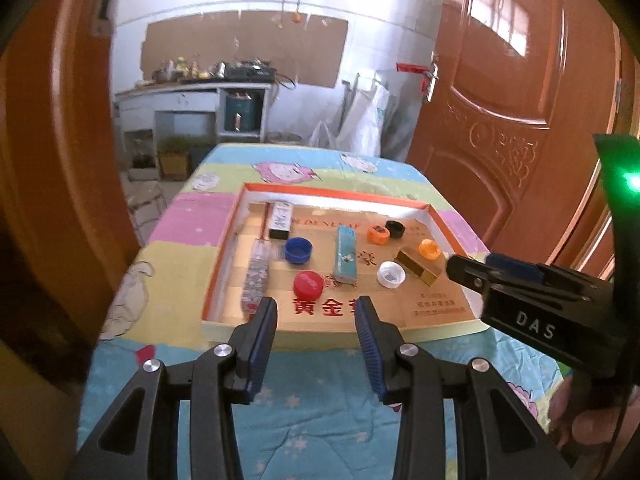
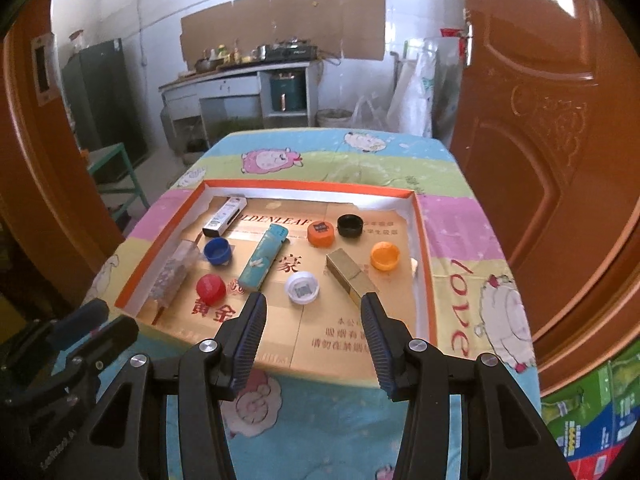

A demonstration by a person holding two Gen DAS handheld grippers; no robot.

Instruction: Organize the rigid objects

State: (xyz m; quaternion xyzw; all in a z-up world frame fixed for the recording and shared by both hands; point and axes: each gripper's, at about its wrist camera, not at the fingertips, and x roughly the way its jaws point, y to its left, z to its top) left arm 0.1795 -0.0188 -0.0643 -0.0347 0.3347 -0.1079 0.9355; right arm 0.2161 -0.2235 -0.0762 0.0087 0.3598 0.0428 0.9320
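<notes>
**Caps and small boxes loose in the tray, both sets of fingers empty**

Your things to sort lie scattered in the shallow orange-rimmed tray, in the middle of both views. In the right wrist view, the teal lighter lies slanted at the centre, with the blue cap just to its left and the red cap below that. The white cap sits right of the lighter's lower end, and the gold box lies slanted to the right of the white cap. An orange cap sits right of the gold box, near the tray's right wall. Higher up, a second orange cap with a dark top and the black cap sit side by side. A white and black box lies in the upper left corner, and a clear patterned packet lies along the left wall.

The tray rests on a desk covered by a cartoon sheep cloth.

Your right gripper has its fingers spread over the tray's near edge, with nothing between them. Your left gripper is likewise spread and empty, low in its own view; the right gripper shows at that view's right edge.

Orange wooden doors flank the desk, and a kitchen counter stands at the back.
</notes>
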